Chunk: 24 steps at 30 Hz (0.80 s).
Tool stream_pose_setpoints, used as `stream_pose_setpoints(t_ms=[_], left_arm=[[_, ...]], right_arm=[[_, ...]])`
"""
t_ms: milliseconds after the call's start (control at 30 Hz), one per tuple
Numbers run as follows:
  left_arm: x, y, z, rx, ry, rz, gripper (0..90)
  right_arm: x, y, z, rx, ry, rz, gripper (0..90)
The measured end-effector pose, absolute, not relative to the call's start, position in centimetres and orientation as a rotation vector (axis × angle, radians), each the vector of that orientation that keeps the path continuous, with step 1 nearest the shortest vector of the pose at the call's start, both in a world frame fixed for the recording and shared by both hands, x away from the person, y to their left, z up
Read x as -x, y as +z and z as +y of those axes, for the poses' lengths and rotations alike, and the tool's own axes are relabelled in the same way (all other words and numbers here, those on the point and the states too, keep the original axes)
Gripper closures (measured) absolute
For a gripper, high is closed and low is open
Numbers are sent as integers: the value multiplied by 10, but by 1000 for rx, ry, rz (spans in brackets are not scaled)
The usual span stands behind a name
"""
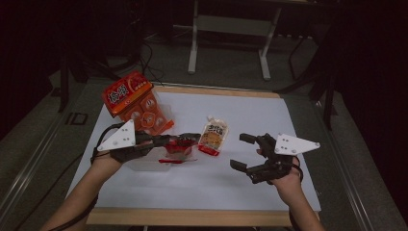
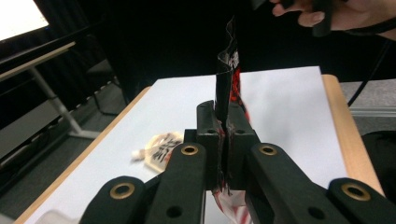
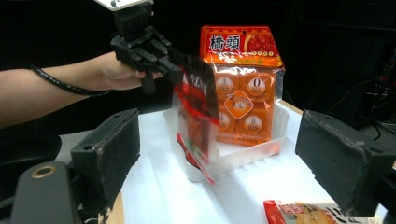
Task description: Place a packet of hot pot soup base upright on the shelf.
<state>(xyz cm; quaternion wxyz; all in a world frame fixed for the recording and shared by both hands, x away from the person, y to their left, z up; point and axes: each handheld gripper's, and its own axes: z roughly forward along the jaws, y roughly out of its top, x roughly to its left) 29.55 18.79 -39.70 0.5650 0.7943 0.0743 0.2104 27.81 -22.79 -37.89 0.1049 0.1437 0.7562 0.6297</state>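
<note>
Left gripper (image 1: 188,139) jaws pinching red-black, seemingly clear-bodied packet (image 3: 198,109), right gripper (image 1: 244,151) jaws spread.

three snack packets (image 1: 213,136), one clear tray (image 3: 243,156)

Sauce pouch (image 1: 212,136) lies right of the snack bag (image 1: 136,102).

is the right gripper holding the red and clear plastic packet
No, the right gripper stands open and empty, while the left gripper pinches the red and clear plastic packet.
</note>
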Motion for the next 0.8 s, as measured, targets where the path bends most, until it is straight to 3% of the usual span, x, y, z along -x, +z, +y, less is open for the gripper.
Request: stream_pose_setpoints(t_ms=[367,800], left_arm=[[-309,-391,214,-1874,578,206,877],[-324,-408,240,-1861,574,289,876]], right_arm=[[-281,-387,-231,-452,1878,2264,139],[-283,-394,-233,-481,1883,2282,143]])
